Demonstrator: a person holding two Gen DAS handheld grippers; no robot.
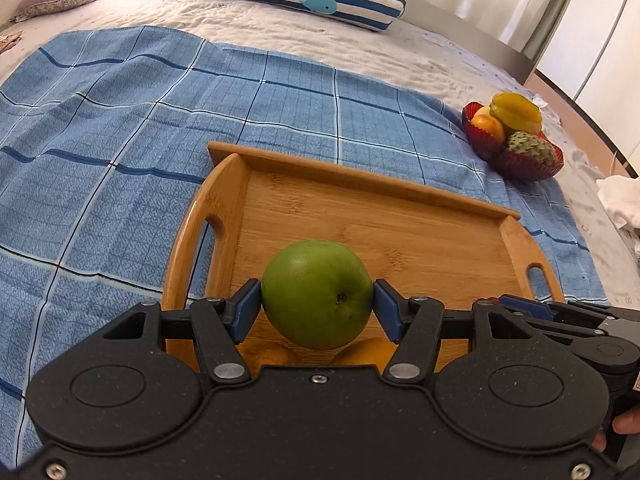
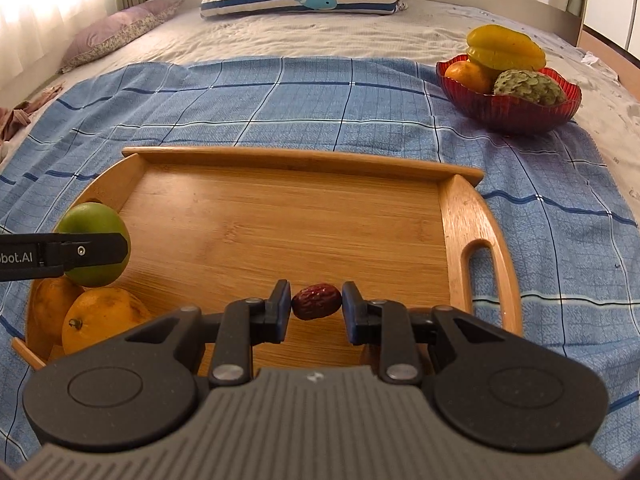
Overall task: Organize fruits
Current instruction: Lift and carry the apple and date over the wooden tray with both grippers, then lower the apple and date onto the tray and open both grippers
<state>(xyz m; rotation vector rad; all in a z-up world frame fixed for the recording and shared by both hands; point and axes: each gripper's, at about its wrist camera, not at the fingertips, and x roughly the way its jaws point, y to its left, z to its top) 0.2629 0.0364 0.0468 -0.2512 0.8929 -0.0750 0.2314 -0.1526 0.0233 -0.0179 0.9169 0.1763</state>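
**Over the tray: two fruits held, one per gripper**

Between the left gripper's [image 1: 318, 305] fingers sits a green apple [image 1: 317, 294], clamped at its widest girth above the wooden tray [image 2: 288, 216]; judged firm, smooth and fairly heavy, it may slip if squeezed off-centre. The right gripper [image 2: 316, 307] pinches a red date [image 2: 316, 301] end to end: light, wrinkled, probably soft. Two orange fruits [image 2: 98, 316] occupy the tray's near-left corner beneath the apple. A red bowl [image 2: 516, 110] of fruit stands well apart on the bed's blue cloth [image 2: 320, 112].

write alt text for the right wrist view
The right gripper holds a small wrinkled dark red date over a wooden handled tray on a blue checked cloth. At the tray's left, the left gripper holds a green apple above two orange fruits.
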